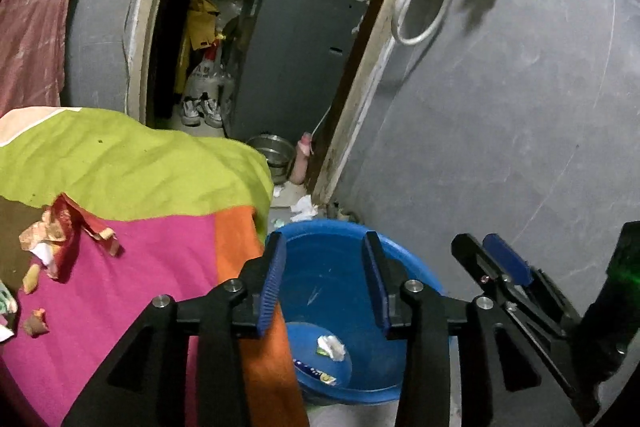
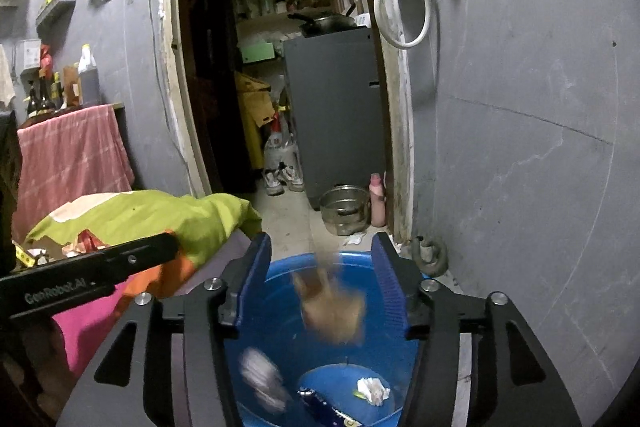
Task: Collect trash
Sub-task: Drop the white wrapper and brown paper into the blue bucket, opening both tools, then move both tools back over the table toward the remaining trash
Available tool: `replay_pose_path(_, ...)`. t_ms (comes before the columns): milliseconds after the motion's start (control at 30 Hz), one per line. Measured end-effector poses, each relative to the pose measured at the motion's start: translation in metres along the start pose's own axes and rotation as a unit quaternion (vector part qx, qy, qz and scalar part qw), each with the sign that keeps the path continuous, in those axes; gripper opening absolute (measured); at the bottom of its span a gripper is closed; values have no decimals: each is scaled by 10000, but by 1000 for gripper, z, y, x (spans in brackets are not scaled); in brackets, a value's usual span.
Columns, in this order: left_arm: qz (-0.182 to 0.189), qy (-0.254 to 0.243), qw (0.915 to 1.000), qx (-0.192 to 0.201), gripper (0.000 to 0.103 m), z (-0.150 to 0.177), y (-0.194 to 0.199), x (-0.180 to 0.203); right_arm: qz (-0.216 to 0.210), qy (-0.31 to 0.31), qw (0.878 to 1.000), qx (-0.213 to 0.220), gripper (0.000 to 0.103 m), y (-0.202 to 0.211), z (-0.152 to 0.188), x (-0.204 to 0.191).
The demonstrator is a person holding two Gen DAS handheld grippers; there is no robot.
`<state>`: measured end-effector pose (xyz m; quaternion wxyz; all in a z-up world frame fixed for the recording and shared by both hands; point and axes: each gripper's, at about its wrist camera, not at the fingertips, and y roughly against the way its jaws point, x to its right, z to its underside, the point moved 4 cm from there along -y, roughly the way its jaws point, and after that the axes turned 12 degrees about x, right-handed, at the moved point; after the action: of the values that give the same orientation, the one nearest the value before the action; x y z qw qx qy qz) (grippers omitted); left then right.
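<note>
A blue plastic tub [image 1: 404, 267] stands on the floor beside the bed; it also shows in the right wrist view [image 2: 288, 267]. My left gripper [image 1: 326, 275] is open and empty above the tub's left side. My right gripper [image 2: 322, 281] is open over the tub; it also shows in the left wrist view [image 1: 496, 259]. Between its fingers a blurred tan piece of trash [image 2: 332, 307] is in mid-air, and a blurred whitish piece [image 2: 262, 375] is lower left. A crumpled white tissue [image 2: 372, 389] and a blue wrapper [image 2: 320, 405] lie in the tub. More torn red and tan scraps [image 1: 64, 231] lie on the bedspread.
The bed with a green, pink and orange spread [image 1: 140, 167] is at the left. A grey wall [image 1: 500, 107] is at the right. Behind is a doorway with a grey cabinet [image 2: 336, 107], a steel pot [image 2: 344, 209], a pink bottle [image 2: 377, 201] and shoes [image 2: 282, 179].
</note>
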<state>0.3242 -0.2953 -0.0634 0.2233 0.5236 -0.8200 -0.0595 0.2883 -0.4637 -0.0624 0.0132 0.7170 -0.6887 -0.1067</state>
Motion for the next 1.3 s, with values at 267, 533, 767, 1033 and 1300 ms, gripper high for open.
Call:
replay_pose_path(267,-132,90,9973,724,55,-40,59,-14,7,23,9991,419,77,21,-32,-16)
replay_pose_path(533,-525,82,9891,1376,97,-79,129,-53,-178,85,9930,1165,103,61,-72,-63)
replay_pose_path(767,-1039,-112,9795,1725,101,-93,186,-102,-538,47,9861,1571,103,85,-89,-113)
replay_pose_path(1033,-1669,-288,9675,1877,101,-88,243,-173,-999,41,9775,1859,103,100,-91,-178)
replay_pose_path(1300,-2045,-223,9655,1595,101,-63,260,-246,-1232,234,9824,1387,103,75,-64,-231)
